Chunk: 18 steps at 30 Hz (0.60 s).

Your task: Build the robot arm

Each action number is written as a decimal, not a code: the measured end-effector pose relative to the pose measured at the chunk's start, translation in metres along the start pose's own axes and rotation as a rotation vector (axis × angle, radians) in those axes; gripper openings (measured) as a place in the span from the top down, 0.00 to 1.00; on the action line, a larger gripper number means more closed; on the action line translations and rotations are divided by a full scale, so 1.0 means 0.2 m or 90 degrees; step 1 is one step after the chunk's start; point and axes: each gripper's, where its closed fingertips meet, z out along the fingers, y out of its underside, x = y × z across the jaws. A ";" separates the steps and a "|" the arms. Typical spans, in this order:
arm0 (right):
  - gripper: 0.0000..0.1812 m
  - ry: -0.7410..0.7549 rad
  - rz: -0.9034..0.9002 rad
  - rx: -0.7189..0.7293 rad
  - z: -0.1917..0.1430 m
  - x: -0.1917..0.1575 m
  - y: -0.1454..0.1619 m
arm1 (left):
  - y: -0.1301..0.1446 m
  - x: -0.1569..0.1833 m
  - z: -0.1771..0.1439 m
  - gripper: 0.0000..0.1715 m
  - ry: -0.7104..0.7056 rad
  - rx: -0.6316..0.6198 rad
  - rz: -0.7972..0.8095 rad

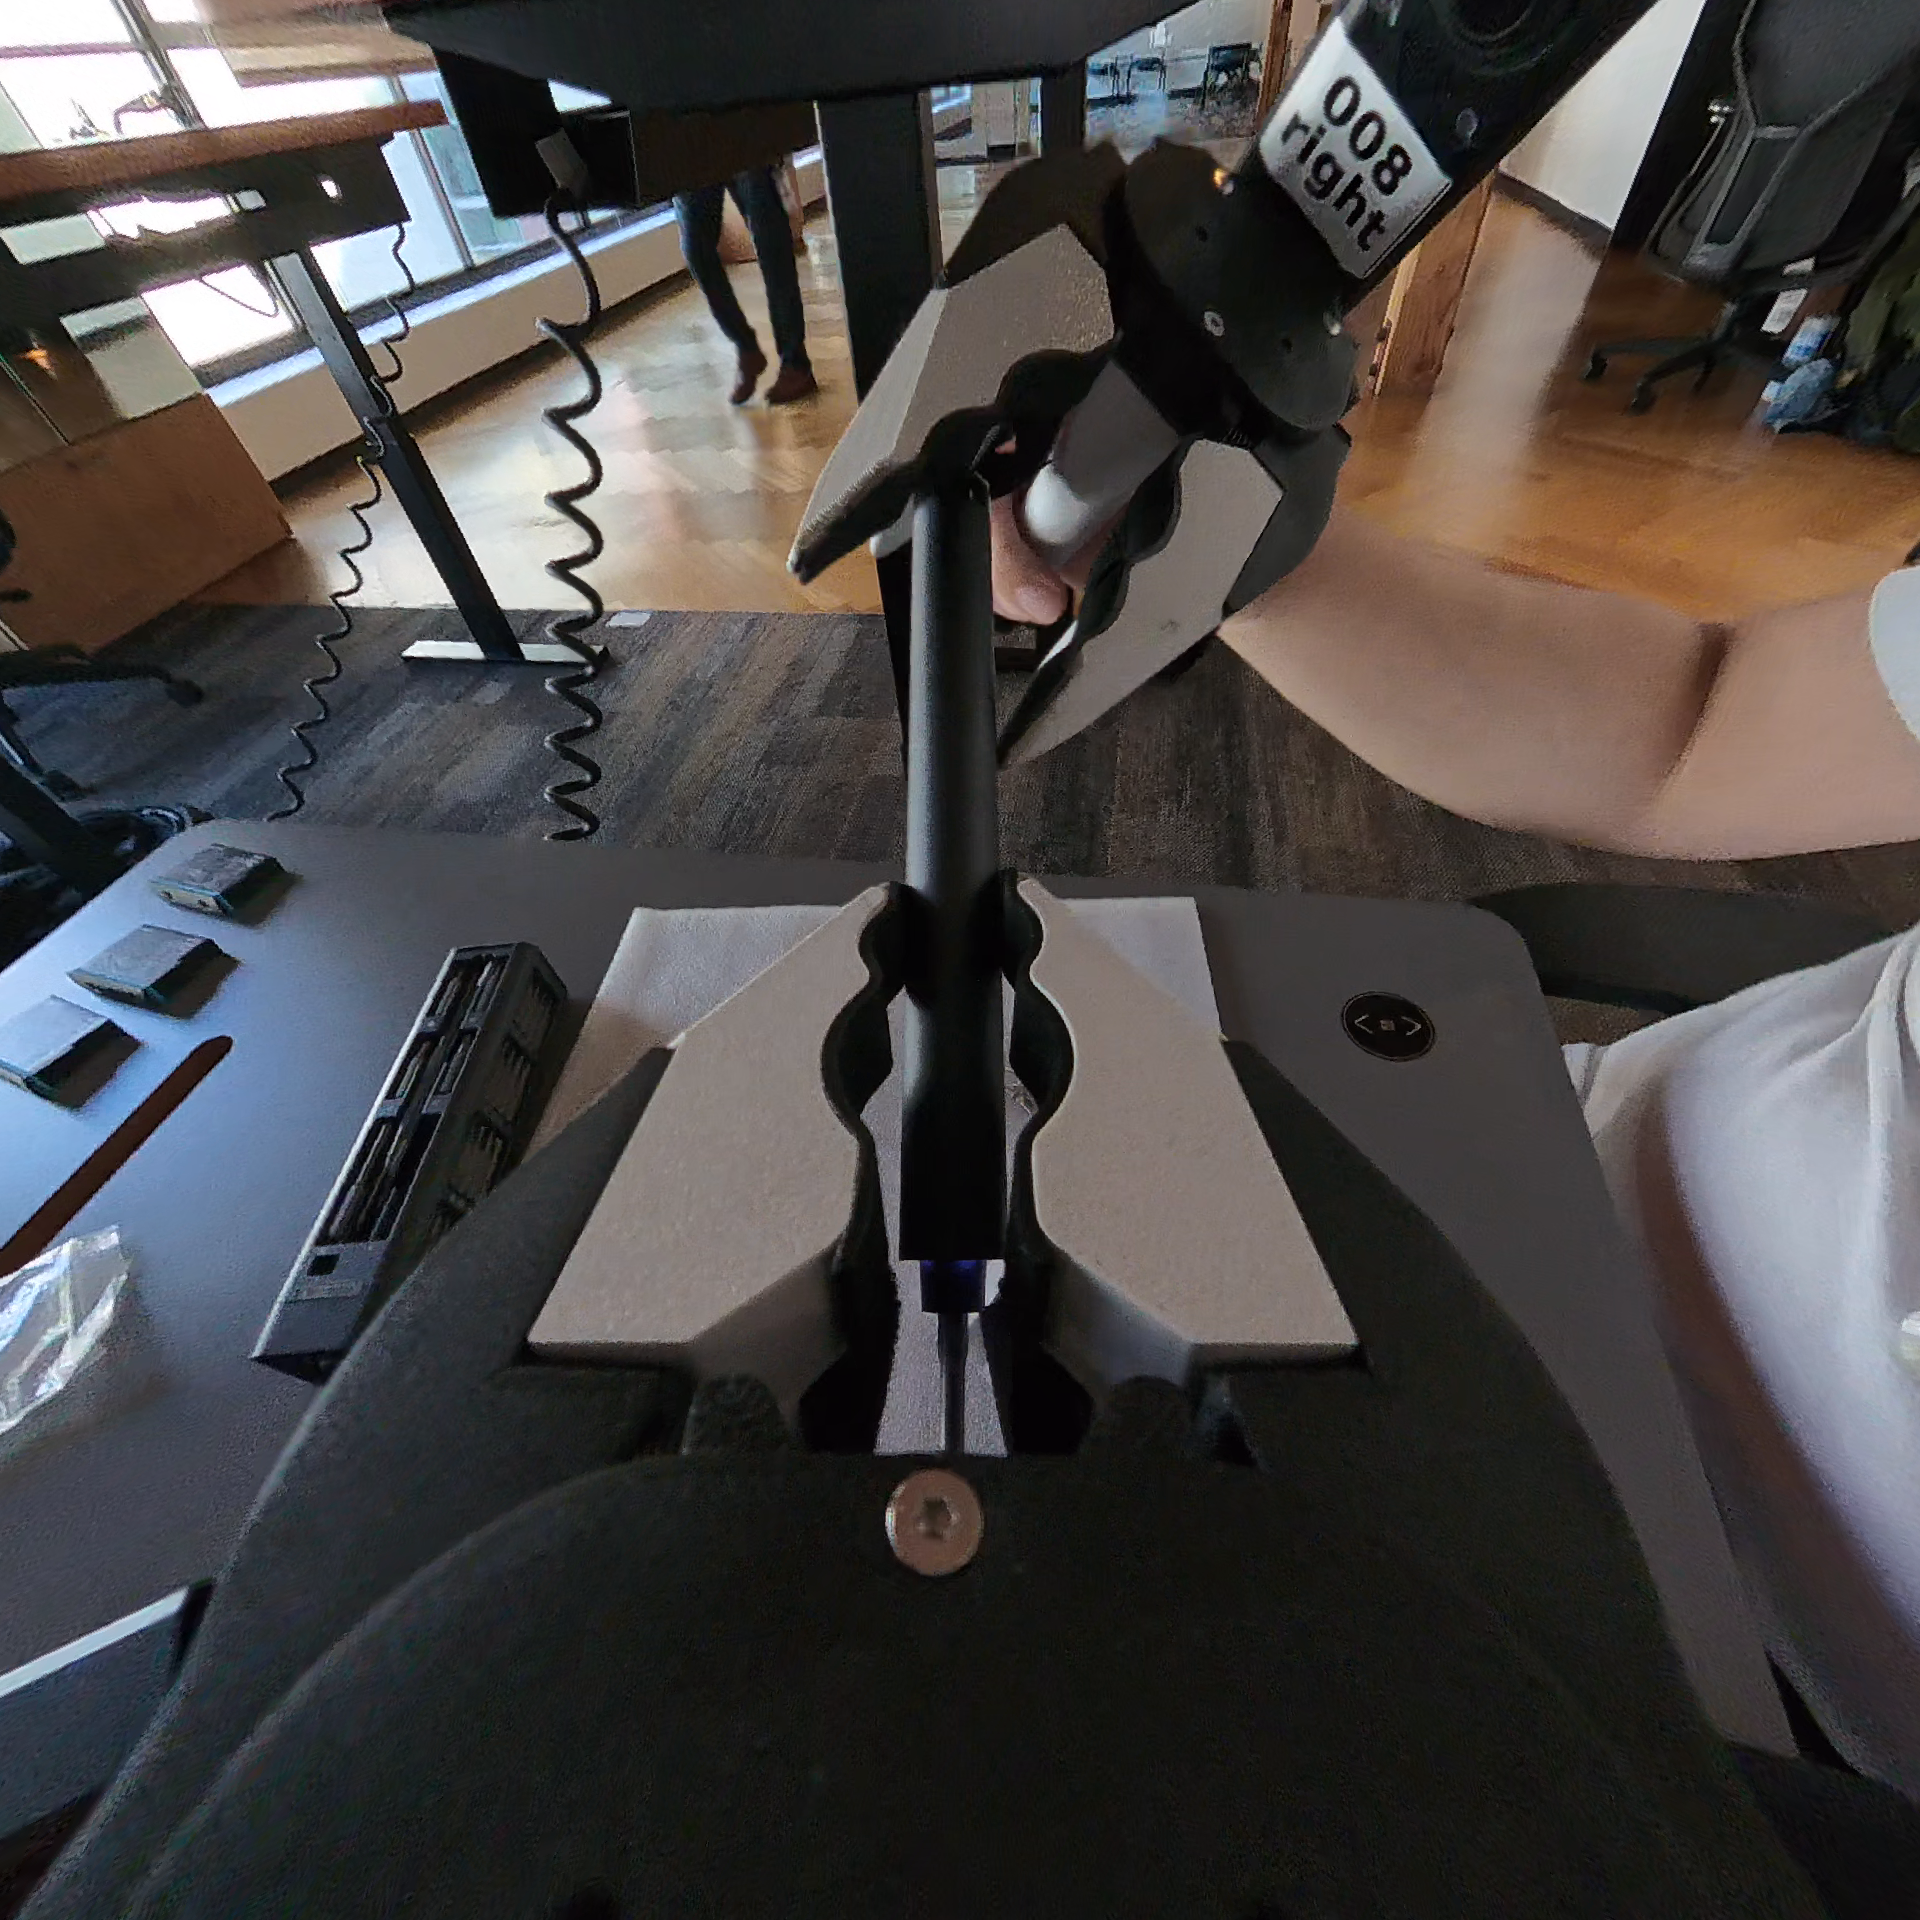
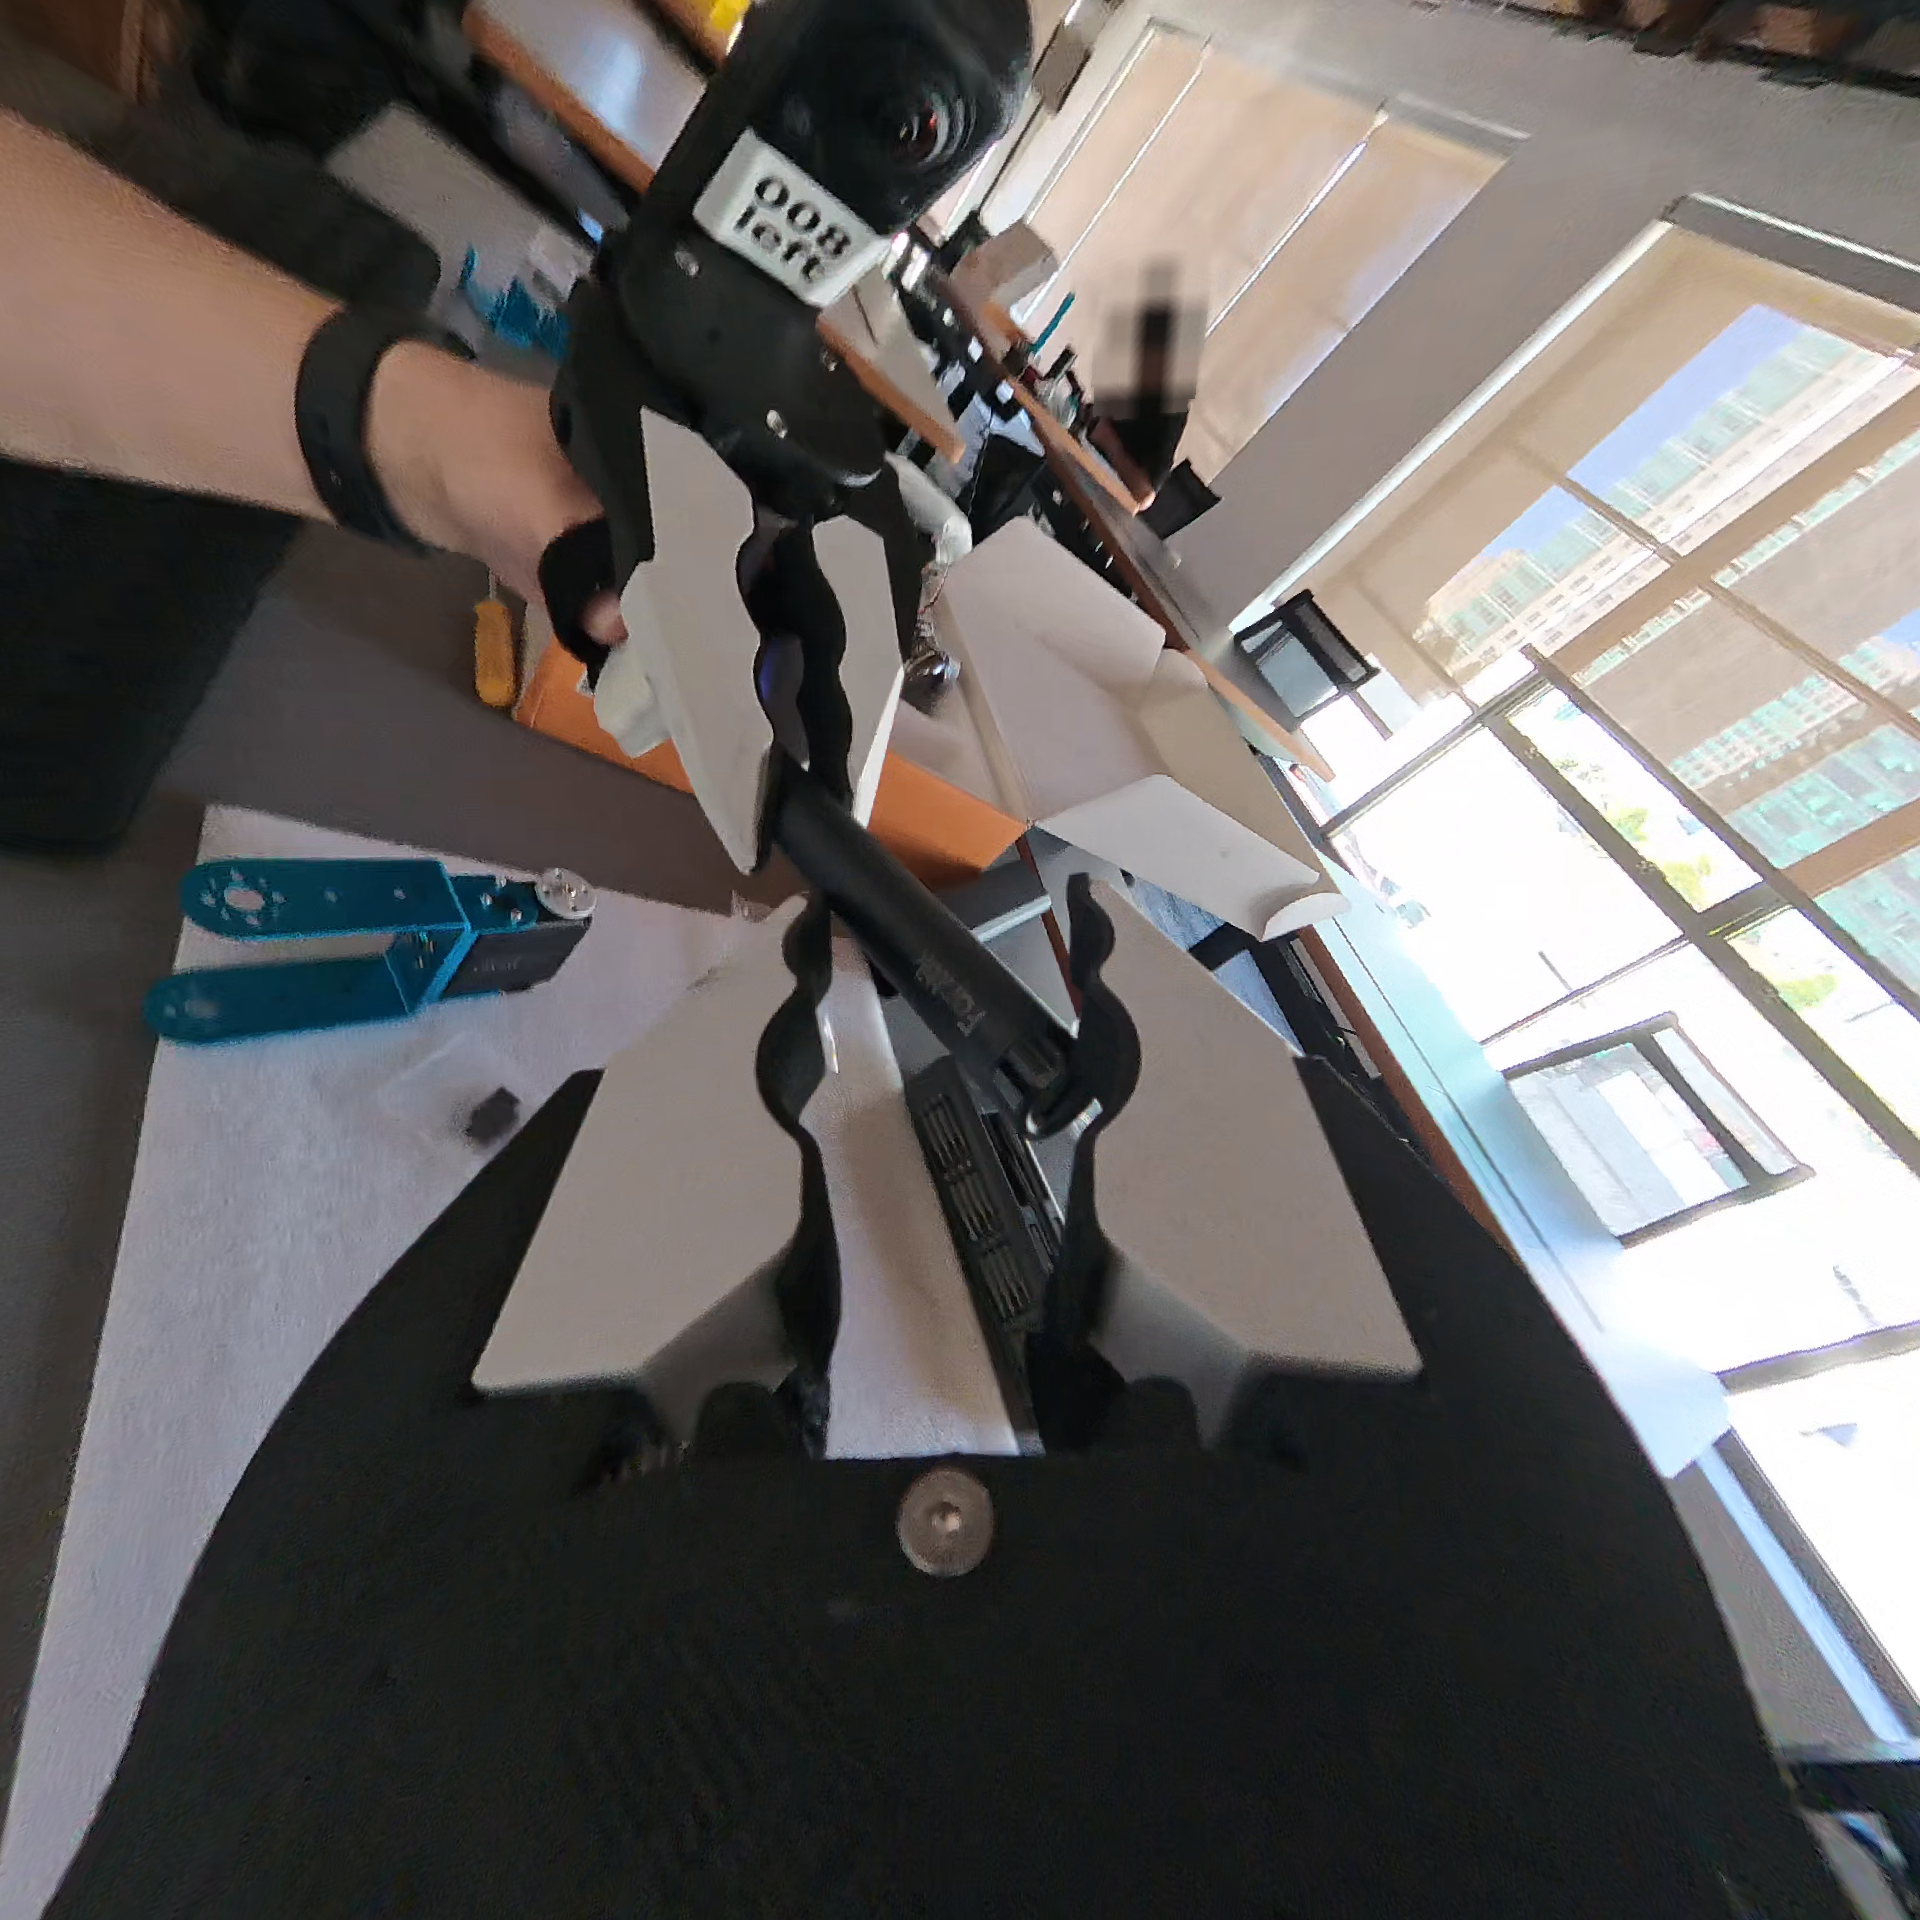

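My left gripper (image 1: 951, 899) is shut on a black pen-shaped screwdriver (image 1: 948, 748) and holds it above the dark table (image 1: 1475, 1091). The blue collar and thin bit (image 1: 954, 1351) point back toward the left camera. The screwdriver's far end sits between the jaws of my right gripper (image 1: 906, 660), which is open. In the right wrist view the screwdriver (image 2: 935, 966) runs slantwise through my right gripper (image 2: 940, 904), and its end touches the right-hand finger pad (image 2: 1091, 1049). The left gripper (image 2: 805, 821) grips its other end there.
A black bit case (image 1: 416, 1143) lies left of a white cloth (image 1: 707, 935) on the table. Three small black blocks (image 1: 145, 966) and a clear plastic bag (image 1: 52, 1320) lie farther left. A blue metal bracket (image 2: 343, 935), an orange box (image 2: 935, 821) and a yellow-handled screwdriver (image 2: 497, 655) show too. The black bit case (image 1: 416, 1143) is about equally far from each gripper, around 25 cm. Seen from the right wrist view (image 2: 1015, 1187) as well.
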 end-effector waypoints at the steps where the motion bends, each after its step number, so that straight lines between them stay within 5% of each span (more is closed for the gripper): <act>1: 0.74 0.008 0.013 0.008 0.01 0.00 0.01 | 0.01 -0.01 0.00 0.91 0.000 -0.006 -0.005; 6: 0.69 0.123 0.078 0.098 -0.12 0.11 0.00 | 0.06 -0.06 -0.03 0.91 0.006 0.010 -0.053; 8: 0.74 0.163 0.219 0.195 -0.23 0.19 -0.01 | 0.04 -0.07 -0.05 0.91 0.016 0.040 -0.081; 10: 0.68 0.089 0.422 0.294 -0.22 0.21 -0.01 | 0.00 -0.08 -0.08 0.91 0.034 0.078 -0.115; 13: 0.61 -0.023 0.609 0.303 -0.03 0.17 -0.01 | -0.03 -0.08 -0.10 0.91 0.041 0.111 -0.136; 17: 0.91 -0.074 0.656 0.432 0.05 0.22 -0.16 | -0.04 -0.07 -0.12 0.91 0.047 0.133 -0.155; 18: 0.91 -0.079 0.651 0.433 0.07 0.23 -0.17 | -0.04 -0.06 -0.13 0.91 0.048 0.138 -0.165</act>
